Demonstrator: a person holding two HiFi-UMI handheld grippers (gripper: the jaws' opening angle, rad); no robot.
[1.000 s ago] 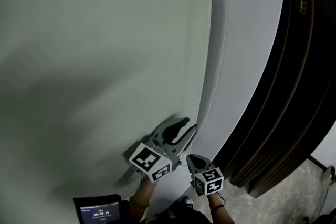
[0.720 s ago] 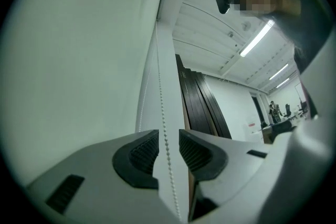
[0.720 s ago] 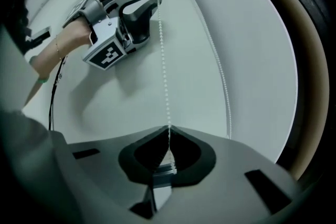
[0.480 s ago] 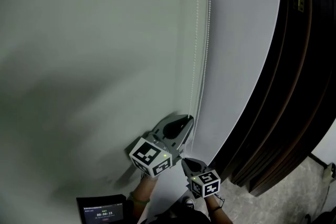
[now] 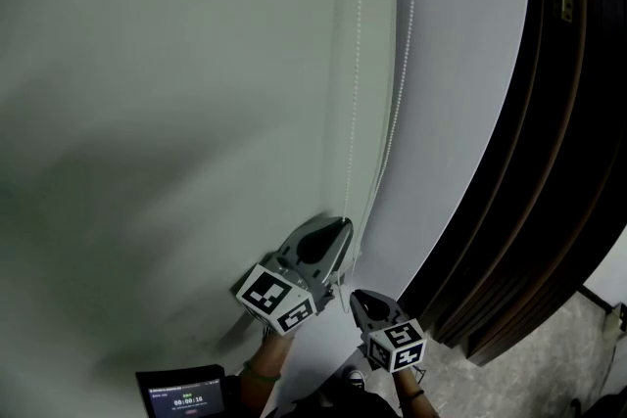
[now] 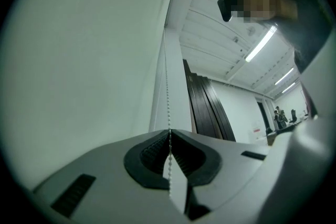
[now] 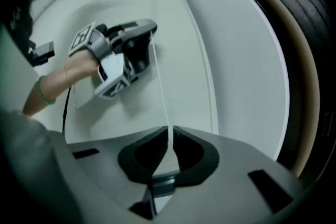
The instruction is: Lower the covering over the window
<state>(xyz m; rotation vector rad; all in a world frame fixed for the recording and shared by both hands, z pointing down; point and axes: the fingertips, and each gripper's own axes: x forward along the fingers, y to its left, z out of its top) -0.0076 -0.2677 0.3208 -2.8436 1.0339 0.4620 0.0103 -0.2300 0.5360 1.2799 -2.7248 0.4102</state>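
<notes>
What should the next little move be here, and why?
Probably pull the left gripper straight down. Its jaws have just been closing and now pinch the bead chain beside the blind, farther up the chain than the right gripper, which is also shut on the chain. A downward pull from the upper grip should feed the chain and bring the blind lower.

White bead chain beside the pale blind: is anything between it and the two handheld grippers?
Nothing visible stands between them. The grey left gripper has just been closing its jaws and pinches the thin white bead chain. The grey right gripper is shut on the same chain, below the left one.
</notes>
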